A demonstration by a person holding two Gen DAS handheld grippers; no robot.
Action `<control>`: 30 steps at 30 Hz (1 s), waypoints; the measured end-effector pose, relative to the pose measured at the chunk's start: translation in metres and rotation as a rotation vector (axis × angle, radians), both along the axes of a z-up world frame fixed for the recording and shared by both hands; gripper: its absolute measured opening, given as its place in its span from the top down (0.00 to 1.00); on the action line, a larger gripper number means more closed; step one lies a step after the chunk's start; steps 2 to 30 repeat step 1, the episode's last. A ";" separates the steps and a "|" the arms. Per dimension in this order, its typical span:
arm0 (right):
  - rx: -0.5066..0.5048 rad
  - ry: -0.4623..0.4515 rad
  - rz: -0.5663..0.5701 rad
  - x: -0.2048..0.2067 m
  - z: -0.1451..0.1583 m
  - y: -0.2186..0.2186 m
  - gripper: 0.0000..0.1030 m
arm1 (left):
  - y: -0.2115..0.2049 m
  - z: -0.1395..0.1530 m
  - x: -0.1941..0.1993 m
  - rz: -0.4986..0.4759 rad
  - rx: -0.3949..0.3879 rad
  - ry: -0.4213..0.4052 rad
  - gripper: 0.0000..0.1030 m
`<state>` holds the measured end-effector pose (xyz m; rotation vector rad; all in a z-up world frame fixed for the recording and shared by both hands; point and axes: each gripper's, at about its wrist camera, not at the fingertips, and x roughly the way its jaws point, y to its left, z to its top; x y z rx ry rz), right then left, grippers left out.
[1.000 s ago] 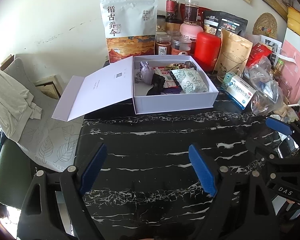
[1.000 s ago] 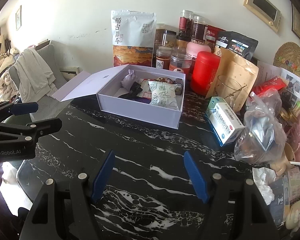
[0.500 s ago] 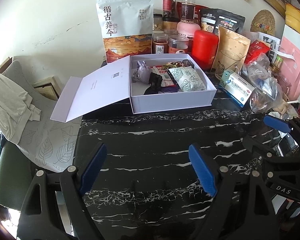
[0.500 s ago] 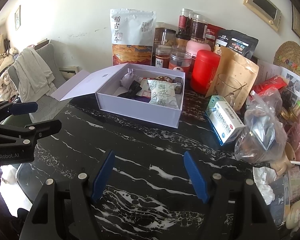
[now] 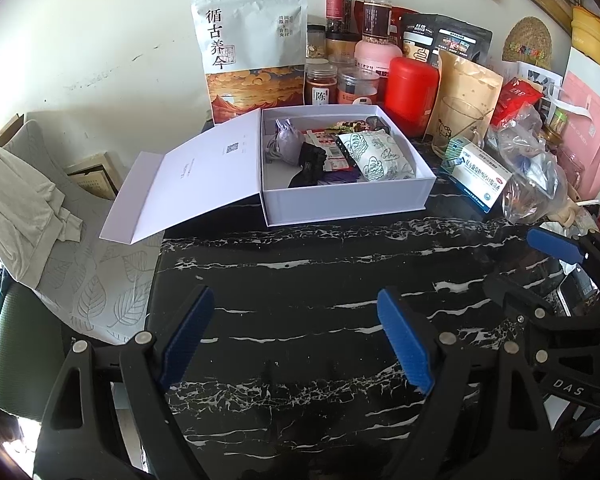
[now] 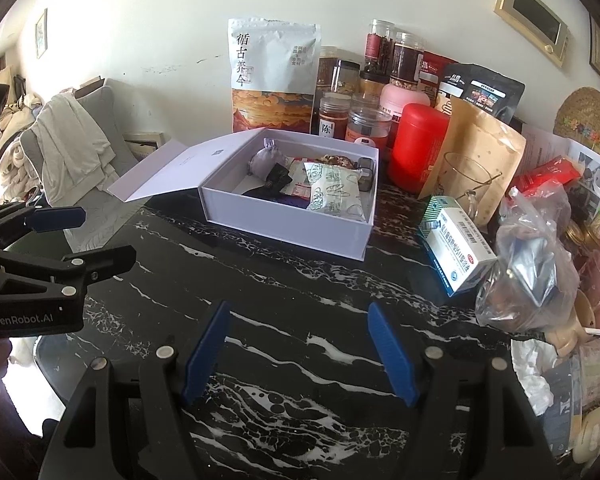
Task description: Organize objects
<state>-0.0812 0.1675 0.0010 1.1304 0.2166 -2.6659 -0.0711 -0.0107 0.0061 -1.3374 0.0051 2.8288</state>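
A white gift box (image 5: 346, 204) (image 6: 292, 227) stands open on the black marble table (image 5: 320, 280), its lid (image 5: 188, 176) folded out to the left. Inside lie a lilac pouch (image 5: 286, 142), a black item (image 5: 312, 160) and a white patterned packet (image 5: 376, 154) (image 6: 334, 192). A blue-and-white medicine carton (image 5: 478, 174) (image 6: 456, 250) lies right of the box. My left gripper (image 5: 296, 336) is open and empty, well short of the box. My right gripper (image 6: 300, 348) is open and empty over the table. Each gripper shows at the edge of the other's view.
A tall white pouch (image 5: 252, 52), jars, a red canister (image 5: 410, 92), a brown bag (image 5: 466, 92) and a glass mug (image 5: 456, 128) crowd the back. A clear plastic bag (image 6: 536, 248) and clutter fill the right. A chair with cloth (image 5: 24, 184) stands left.
Both views have shifted slightly, with the box sitting a little further off and to the left. Both grippers stay open and empty.
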 end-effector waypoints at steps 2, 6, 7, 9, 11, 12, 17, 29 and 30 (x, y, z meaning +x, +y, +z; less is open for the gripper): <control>0.002 -0.004 -0.003 -0.001 -0.002 0.001 0.30 | 0.000 -0.001 0.000 -0.003 0.000 -0.001 0.20; 0.002 -0.004 -0.003 -0.001 -0.002 0.001 0.30 | 0.000 -0.001 0.000 -0.003 0.000 -0.001 0.20; 0.002 -0.004 -0.003 -0.001 -0.002 0.001 0.30 | 0.000 -0.001 0.000 -0.003 0.000 -0.001 0.20; 0.002 -0.004 -0.003 -0.001 -0.002 0.001 0.30 | 0.000 -0.001 0.000 -0.003 0.000 -0.001 0.20; 0.002 -0.004 -0.003 -0.001 -0.002 0.001 0.30 | 0.000 -0.001 0.000 -0.003 0.000 -0.001 0.20; 0.002 -0.004 -0.003 -0.001 -0.002 0.001 0.30 | 0.000 -0.001 0.000 -0.003 0.000 -0.001 0.20; 0.002 -0.004 -0.003 -0.001 -0.002 0.001 0.30 | 0.000 -0.001 0.000 -0.003 0.000 -0.001 0.20; 0.002 -0.004 -0.003 -0.001 -0.002 0.001 0.30 | 0.000 -0.001 0.000 -0.003 0.000 -0.001 0.20; 0.002 -0.004 -0.003 -0.001 -0.002 0.001 0.30 | 0.000 -0.001 0.000 -0.003 0.000 -0.001 0.20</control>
